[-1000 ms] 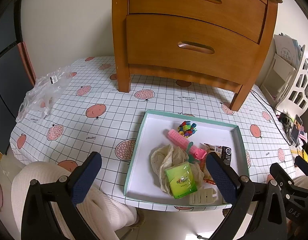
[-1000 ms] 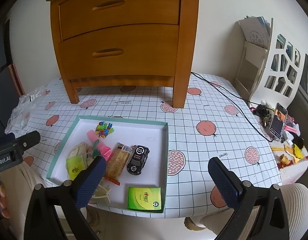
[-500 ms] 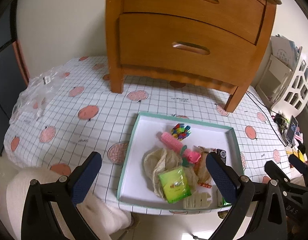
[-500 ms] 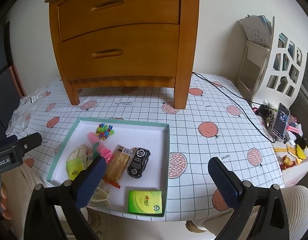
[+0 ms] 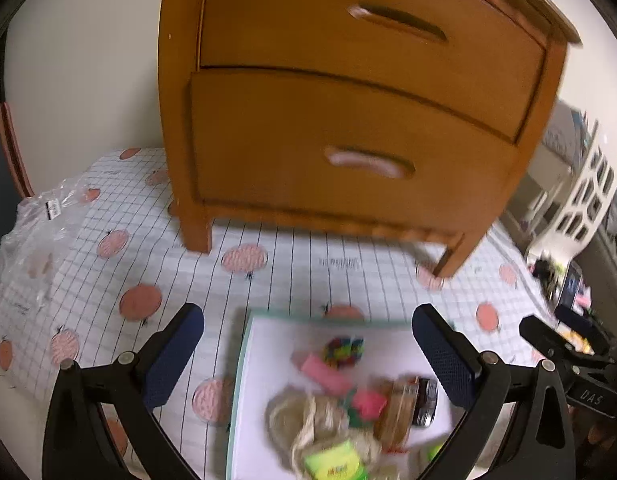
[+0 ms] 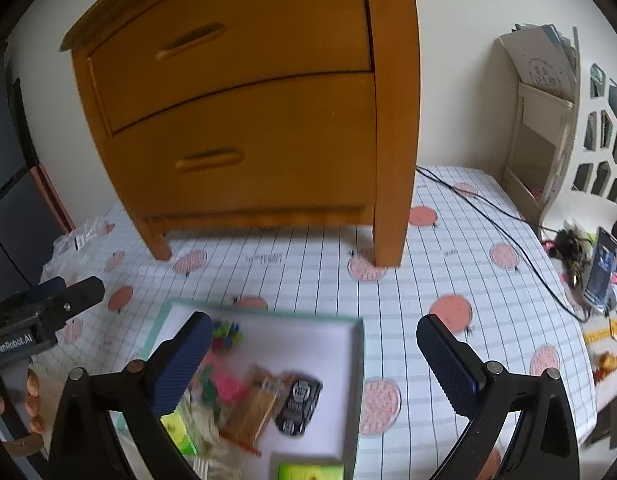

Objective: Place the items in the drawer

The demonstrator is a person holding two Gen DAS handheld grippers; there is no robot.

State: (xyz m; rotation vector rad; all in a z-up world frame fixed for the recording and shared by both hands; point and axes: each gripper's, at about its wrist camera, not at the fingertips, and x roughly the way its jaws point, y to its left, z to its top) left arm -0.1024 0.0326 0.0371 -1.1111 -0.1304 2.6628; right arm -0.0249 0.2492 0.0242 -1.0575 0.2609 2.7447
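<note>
Left hand-held gripper (image 5: 306,354) held wide open and empty above the near edge of the worktop (image 5: 292,276), aimed at the wooden nightstand (image 5: 348,120) straight ahead; right hand-held gripper (image 6: 314,354) likewise spread wide with nothing between the fingers. Both drawers seen shut: upper drawer (image 5: 368,32) high and ahead of the left hand-held gripper, lower drawer (image 5: 348,160) directly ahead, its handle (image 5: 368,162) above the gap between the fingers. From the right hand-held gripper, the same nightstand stood ahead and to the left, lower drawer handle (image 6: 210,159) above the left finger. White tray with green rim (image 5: 264,344) lay just below and between the left hand-held gripper's fingers, reaching under the right finger; from the right hand-held gripper it sat under the left finger and in the gap. In the tray, blurred: colourful small pieces (image 5: 343,353) farthest, pink comb (image 5: 324,374) nearer, beige mesh bag (image 5: 308,416) and green packet (image 5: 334,466) nearest, toy car (image 6: 298,406) and snack wrapper (image 6: 256,408) beside each other toward the right. Clear plastic bag (image 5: 36,236) far off to the left on the checked cloth. Black cable (image 6: 500,224) trailing to the right of the right hand-held gripper.
</note>
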